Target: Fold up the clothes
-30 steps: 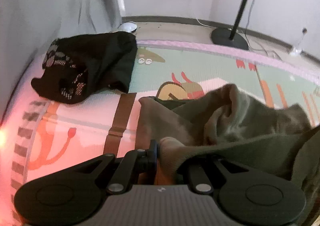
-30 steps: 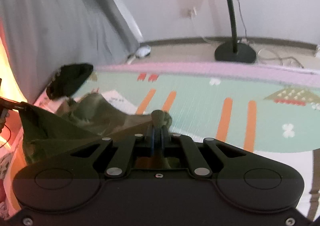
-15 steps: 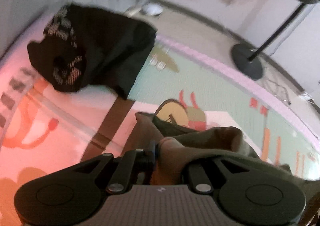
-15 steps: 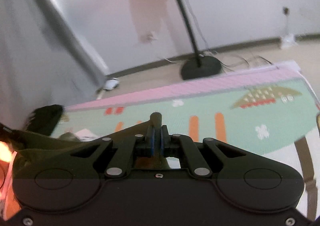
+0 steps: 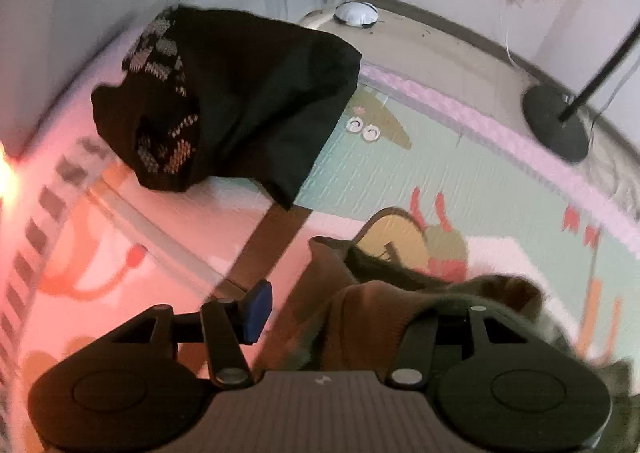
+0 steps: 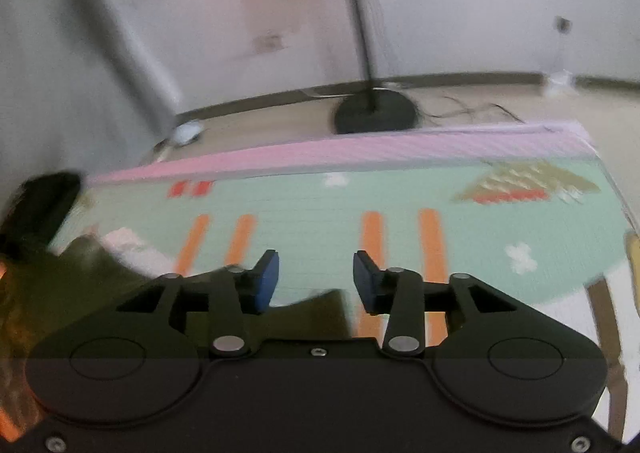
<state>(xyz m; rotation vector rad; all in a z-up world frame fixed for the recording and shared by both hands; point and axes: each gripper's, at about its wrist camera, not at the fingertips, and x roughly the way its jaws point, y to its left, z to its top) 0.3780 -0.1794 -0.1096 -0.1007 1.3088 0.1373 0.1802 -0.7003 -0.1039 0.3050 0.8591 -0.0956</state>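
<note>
Left wrist view. The curtain (image 5: 100,13) fills the 10 o'clock sector. Below it, a black garment (image 5: 240,113) with a light woven pattern lies bunched on the play mat (image 5: 500,181), centred at about 11 o'clock. A small white object (image 5: 356,14) sits on the bare floor at 12 o'clock, just beyond the mat's pink edge. The lamp base (image 5: 558,129) stands on the floor at 2 o'clock, off the mat.

The left gripper (image 5: 352,317) points steeply down at the mat. Its jaws are opening. The blue pad of one finger (image 5: 256,311) stands clear of the cloth. The other finger is covered by the olive garment (image 5: 368,317), which lies heaped between the jaws and spreads toward 4 o'clock. The pads do not appear to press on the fabric, though the covered side is hard to read.

Right wrist view. The black garment shows as a blurred dark mass at 9 o'clock. The olive garment (image 6: 88,285) lies at 8 o'clock, with one edge reaching under the gripper body. The right gripper (image 6: 316,281) is released and its jaws are opening; both blue pads are visible with only the green mat surface between them. The lamp base (image 6: 374,113) stands at 12 o'clock beyond the pink border (image 6: 320,153).
</note>
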